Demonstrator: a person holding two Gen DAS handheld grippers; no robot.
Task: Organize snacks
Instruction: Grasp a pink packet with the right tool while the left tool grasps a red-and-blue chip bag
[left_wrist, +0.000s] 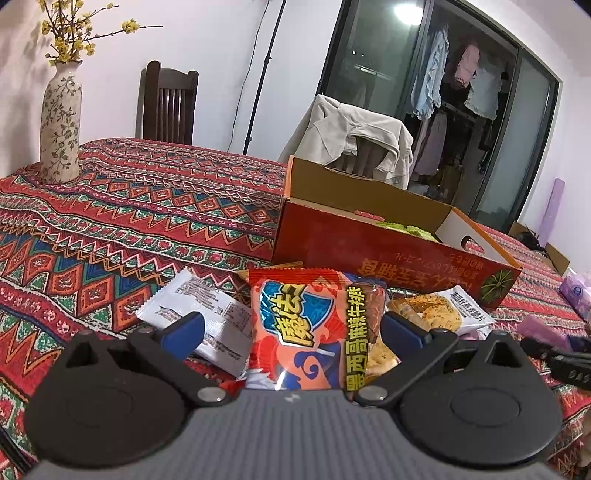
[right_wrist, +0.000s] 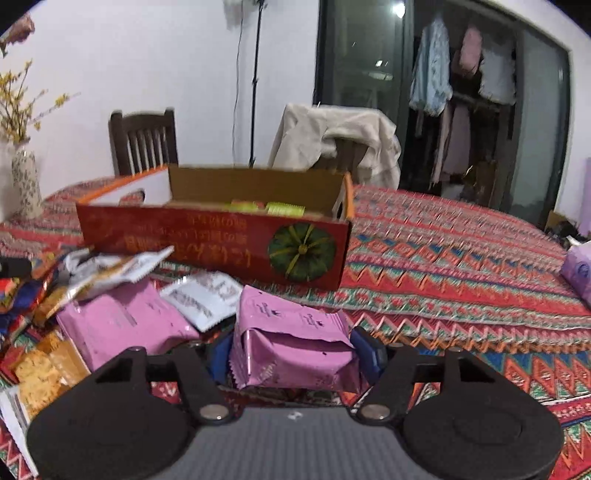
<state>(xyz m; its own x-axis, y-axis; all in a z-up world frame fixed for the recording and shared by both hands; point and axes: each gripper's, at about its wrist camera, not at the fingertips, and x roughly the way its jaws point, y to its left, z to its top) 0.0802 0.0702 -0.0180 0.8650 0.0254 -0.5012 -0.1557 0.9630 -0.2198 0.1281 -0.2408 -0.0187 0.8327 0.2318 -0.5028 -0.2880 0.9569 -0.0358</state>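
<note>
In the right wrist view, the right gripper (right_wrist: 295, 350) sits at lower centre with its blue pads pressed against both sides of a pink foil snack packet (right_wrist: 295, 350), the packet's crimped end turned toward the camera; the jaws stand at a middling width, closed on the packet. Behind it, across the middle of the frame, lies an open red cardboard box (right_wrist: 207, 240) with a green pumpkin printed on its front panel, and a few yellow-green packets (right_wrist: 269, 208) show over its rim. At left of the frame a loose heap of snacks lies on the patterned tablecloth (right_wrist: 461, 266): a second pink packet (right_wrist: 122, 328), a white sachet (right_wrist: 203, 295) just beside it, and a cracker packet (right_wrist: 44, 365) at the lower left edge. In the left wrist view, the left gripper (left_wrist: 295, 334) fills the bottom of the frame with its jaws spread wide; a red-orange snack bag (left_wrist: 306, 325) with yellow lettering lies between the blue pads (neither pad seems to touch it). A white packet (left_wrist: 207, 317) lies under the left pad, and a cracker packet with a white label (left_wrist: 439, 310) lies to the right. The same red box (left_wrist: 388, 251) stands just beyond the bag, right of centre. A floral vase (left_wrist: 61, 125) with yellow blossoms stands at upper left, and a beige jacket (left_wrist: 354, 140) hangs over a chair behind the box.
</note>
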